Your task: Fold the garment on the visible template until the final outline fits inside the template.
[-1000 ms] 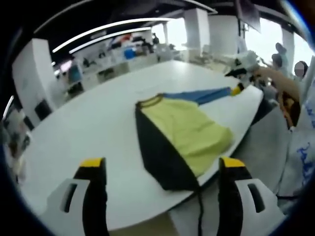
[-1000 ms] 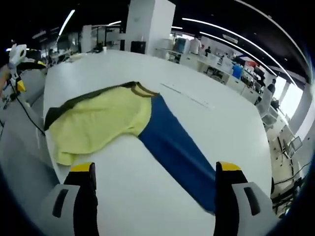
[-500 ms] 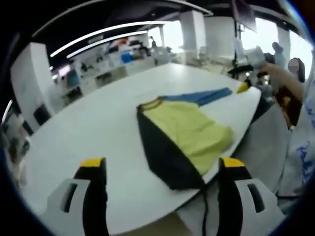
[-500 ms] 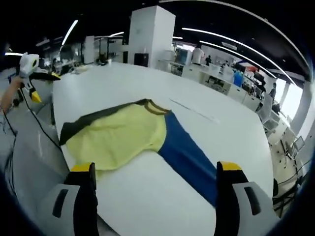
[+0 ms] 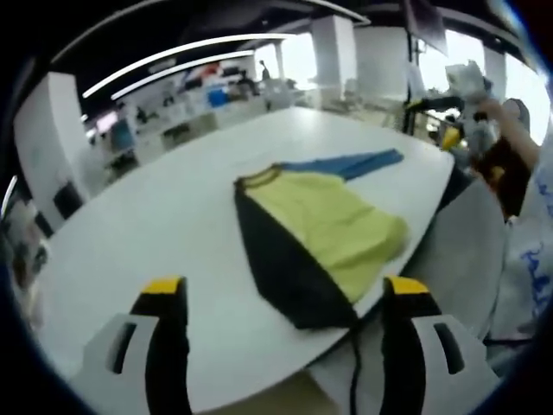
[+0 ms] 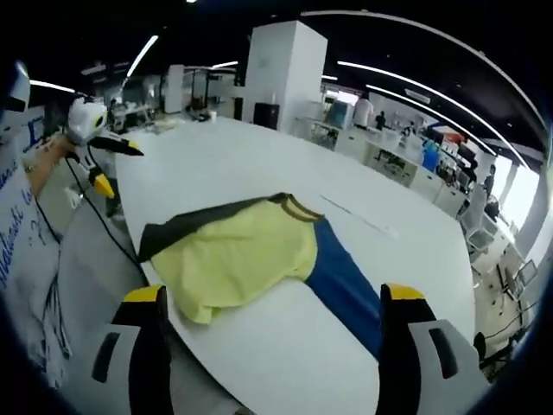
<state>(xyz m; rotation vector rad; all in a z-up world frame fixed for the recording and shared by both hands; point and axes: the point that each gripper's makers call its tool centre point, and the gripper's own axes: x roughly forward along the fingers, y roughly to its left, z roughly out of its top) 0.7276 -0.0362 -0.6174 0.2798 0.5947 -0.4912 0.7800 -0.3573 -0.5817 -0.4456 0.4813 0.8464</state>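
The left gripper (image 5: 285, 298) hung with its jaws apart above the white table's (image 5: 155, 225) near edge. The garment (image 5: 315, 233), yellow with a black side and blue sleeve, lay flat near the rim, and the right gripper (image 5: 454, 104) hovered beyond it.

The garment (image 5: 324, 238) lies flat on the table (image 5: 164, 233), close to the table's near edge, with part of its hem at that edge. In the left gripper view, one sleeve (image 5: 346, 164) stretches away from the body towards the far right, and the collar sits between the sleeve and the body's left panel. The left gripper (image 5: 285, 298) hangs before the table edge, jaws apart, the garment between and beyond them. The right gripper (image 5: 449, 91) sits far right (off the table, held by a hand). In the right gripper view, the right gripper (image 6: 268, 303) hovers near the sleeve (image 6: 346, 290), and the left gripper (image 6: 91, 130) stands far left, beyond the table edge.
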